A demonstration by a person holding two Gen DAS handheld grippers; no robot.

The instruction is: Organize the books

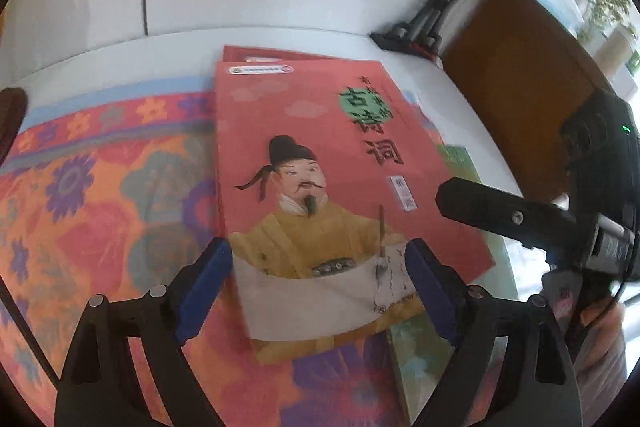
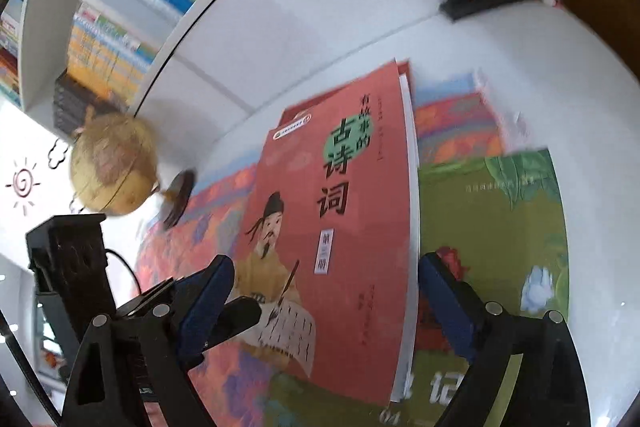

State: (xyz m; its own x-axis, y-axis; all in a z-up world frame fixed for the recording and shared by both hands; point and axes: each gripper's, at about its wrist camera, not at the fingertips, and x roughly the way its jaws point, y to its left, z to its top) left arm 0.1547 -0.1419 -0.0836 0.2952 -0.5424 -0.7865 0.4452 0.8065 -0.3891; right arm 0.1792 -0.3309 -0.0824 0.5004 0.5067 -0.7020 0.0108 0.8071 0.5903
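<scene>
1. salmon-red poetry book (image 1: 320, 155) lies flat on a floral cloth (image 1: 100, 195) over the white table (image 1: 280, 39), stacked on another red book (image 1: 256, 53) and partly over a green book (image 1: 458, 157). the left gripper (image 1: 318, 277) hangs above its near end, jaws spread, pinching nothing; the right gripper's finger (image 1: 500, 215) reaches in from the right.
2. green book (image 2: 504, 227) lies beside and partly under the poetry book (image 2: 340, 211). the right gripper (image 2: 324, 295) is spread wide over the cover, empty. a globe (image 2: 114, 167) stands left, a bookshelf (image 2: 120, 7) behind.

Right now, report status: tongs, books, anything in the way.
Left tongs open over red book, nothing held. Right tongs open, empty. Red book atop green book and another red one. Nothing blocking.
</scene>
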